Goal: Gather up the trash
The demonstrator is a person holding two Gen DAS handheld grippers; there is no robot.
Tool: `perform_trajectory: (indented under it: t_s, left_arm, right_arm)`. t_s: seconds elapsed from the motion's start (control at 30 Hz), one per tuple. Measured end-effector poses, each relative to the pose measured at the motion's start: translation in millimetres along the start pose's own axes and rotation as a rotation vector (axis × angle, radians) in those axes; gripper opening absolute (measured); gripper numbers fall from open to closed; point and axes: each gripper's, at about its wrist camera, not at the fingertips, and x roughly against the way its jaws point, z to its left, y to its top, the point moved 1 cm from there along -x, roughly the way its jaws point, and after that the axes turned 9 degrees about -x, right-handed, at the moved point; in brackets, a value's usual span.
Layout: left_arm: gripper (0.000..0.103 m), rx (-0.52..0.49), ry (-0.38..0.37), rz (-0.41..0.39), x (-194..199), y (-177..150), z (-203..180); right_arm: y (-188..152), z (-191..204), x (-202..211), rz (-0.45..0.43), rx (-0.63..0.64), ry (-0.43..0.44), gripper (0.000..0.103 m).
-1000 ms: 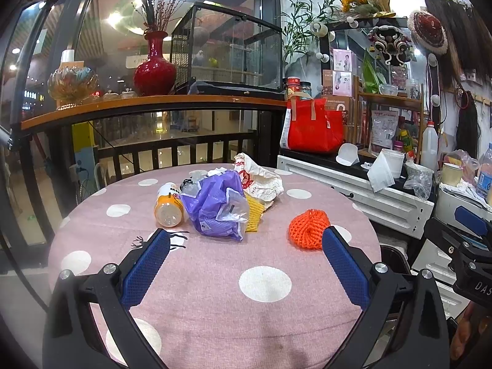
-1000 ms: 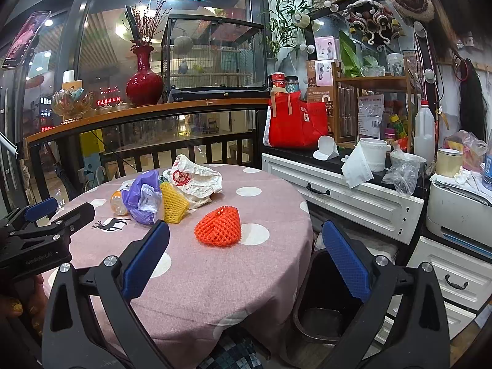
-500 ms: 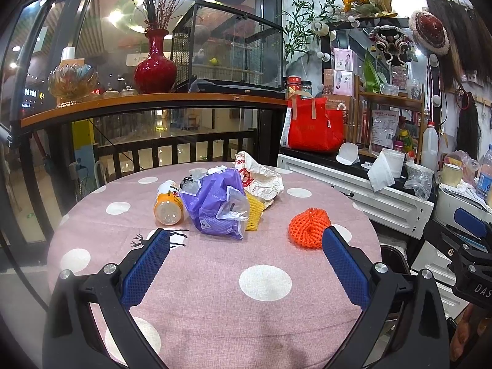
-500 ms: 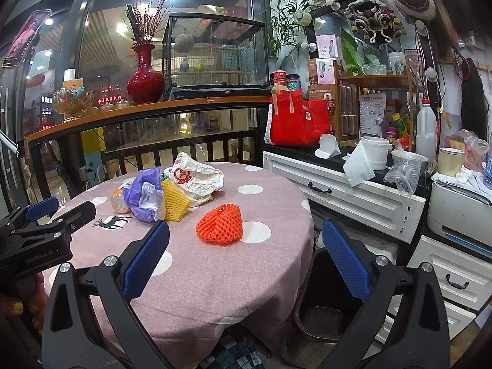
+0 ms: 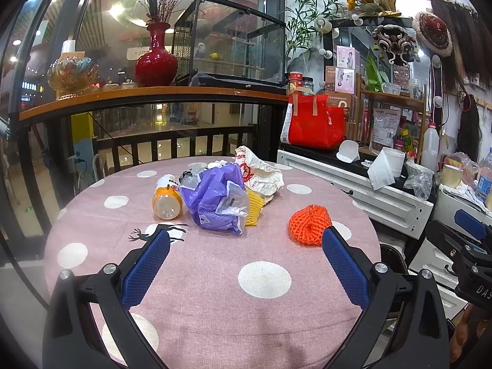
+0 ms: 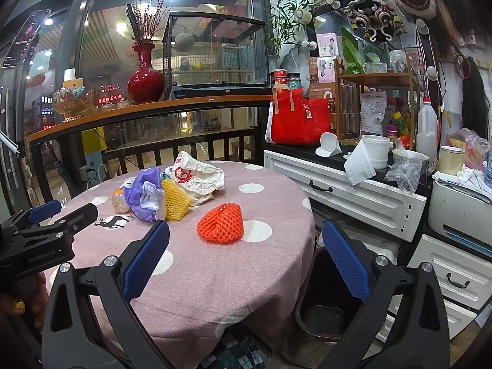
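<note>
Left gripper (image 5: 244,243) level, spread, above table (image 5: 215,307)

Round table (image 5: 215,276) in front, railing (image 5: 172,141) behind it, cabinet (image 5: 369,190) to its right. Trash cluster sits toward the table's far side: bottle (image 5: 166,198) lying at left, crumpled bag (image 5: 215,200) just right of it, foam net (image 5: 254,207) touching the bag's right side, paper wrapper (image 5: 261,175) behind both. Second foam net (image 5: 309,224) sits apart, right of the cluster, nearer the table edge. Bin (image 6: 326,301) on the floor between table and cabinet. Vase (image 5: 156,58) and cage (image 5: 230,40) on the ledge above the railing.
</note>
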Motion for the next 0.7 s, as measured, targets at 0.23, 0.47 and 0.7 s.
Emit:
perform_trajectory:
  t_s: [0.23, 0.47, 0.7]
  left_arm:
    - [0.097, -0.001, 0.000, 0.000, 0.0, 0.3, 0.1]
    - [0.097, 0.000, -0.001, 0.002, -0.1, 0.0, 0.0]
    - [0.097, 0.000, 0.000, 0.004, 0.4, 0.2, -0.2]
  right_arm:
    - [0.8, 0.0, 0.1, 0.002, 0.000, 0.001, 0.098]
    - [0.6, 0.3, -0.1, 0.003, 0.000, 0.001, 0.098]
    - [0.4, -0.2, -1.1, 0.008, 0.001, 0.003, 0.098]
